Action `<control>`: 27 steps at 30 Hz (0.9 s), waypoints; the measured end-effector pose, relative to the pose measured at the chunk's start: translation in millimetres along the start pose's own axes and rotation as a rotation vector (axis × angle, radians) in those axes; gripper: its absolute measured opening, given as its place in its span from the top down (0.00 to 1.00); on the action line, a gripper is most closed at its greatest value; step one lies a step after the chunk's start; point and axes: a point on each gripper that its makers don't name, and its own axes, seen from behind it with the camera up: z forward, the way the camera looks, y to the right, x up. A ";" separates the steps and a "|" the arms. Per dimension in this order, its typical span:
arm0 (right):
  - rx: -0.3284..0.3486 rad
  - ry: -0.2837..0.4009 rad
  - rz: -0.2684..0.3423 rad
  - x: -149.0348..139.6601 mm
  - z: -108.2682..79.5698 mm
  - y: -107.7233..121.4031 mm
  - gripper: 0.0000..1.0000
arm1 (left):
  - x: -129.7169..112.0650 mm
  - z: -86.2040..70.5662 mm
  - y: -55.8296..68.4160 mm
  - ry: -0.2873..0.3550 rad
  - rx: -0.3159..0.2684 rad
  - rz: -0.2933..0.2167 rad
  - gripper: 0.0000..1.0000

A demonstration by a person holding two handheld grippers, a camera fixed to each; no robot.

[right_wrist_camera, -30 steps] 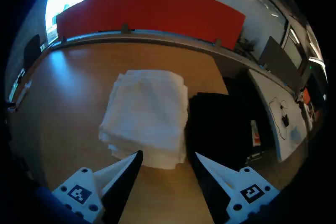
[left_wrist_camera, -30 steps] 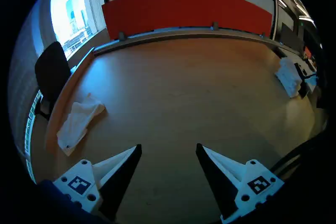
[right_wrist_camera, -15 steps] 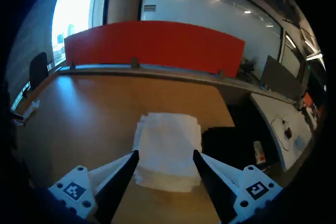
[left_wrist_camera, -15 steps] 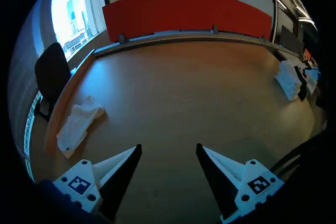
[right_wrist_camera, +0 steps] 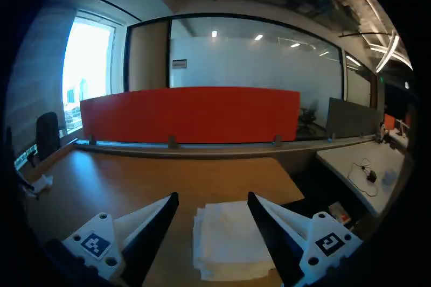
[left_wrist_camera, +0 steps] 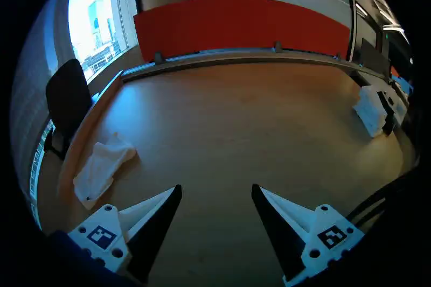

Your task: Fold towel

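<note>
Wooden table (left_wrist_camera: 242, 114) bears a crumpled towel (left_wrist_camera: 99, 166); left tool (left_wrist_camera: 215, 186) and right tool (right_wrist_camera: 212, 194) gape empty.

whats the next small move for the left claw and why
Probably swing the left claw toward the crumpled towel: it lies unfolded near the edge of the table, off to that claw's left, and the claw is open and empty.

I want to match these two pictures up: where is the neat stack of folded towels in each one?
Left gripper view: the stack lies far off, at the right edge of the table.
Right gripper view: the stack lies close, bottom centre, seen between the open claw fingers.
Shared landmark: the red divider along the table's far edge.
</note>
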 end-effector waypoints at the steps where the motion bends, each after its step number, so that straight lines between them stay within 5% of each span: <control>1: 0.001 0.007 0.003 2.0 0.3 -1.9 0.01 | 3.2 -0.3 -0.9 0.011 0.002 -0.002 0.04; 9: -0.004 0.053 -0.013 21.9 -2.2 -14.3 0.01 | 42.4 -2.6 -12.1 0.123 0.029 -0.017 0.04; 20: -0.020 0.107 -0.030 43.1 -3.9 -33.9 0.01 | 153.5 -33.3 -44.6 0.445 0.091 -0.079 0.04; 27: -0.014 0.144 -0.035 57.4 -3.6 -57.8 0.01 | 184.7 -43.9 -52.7 0.540 0.100 -0.096 0.04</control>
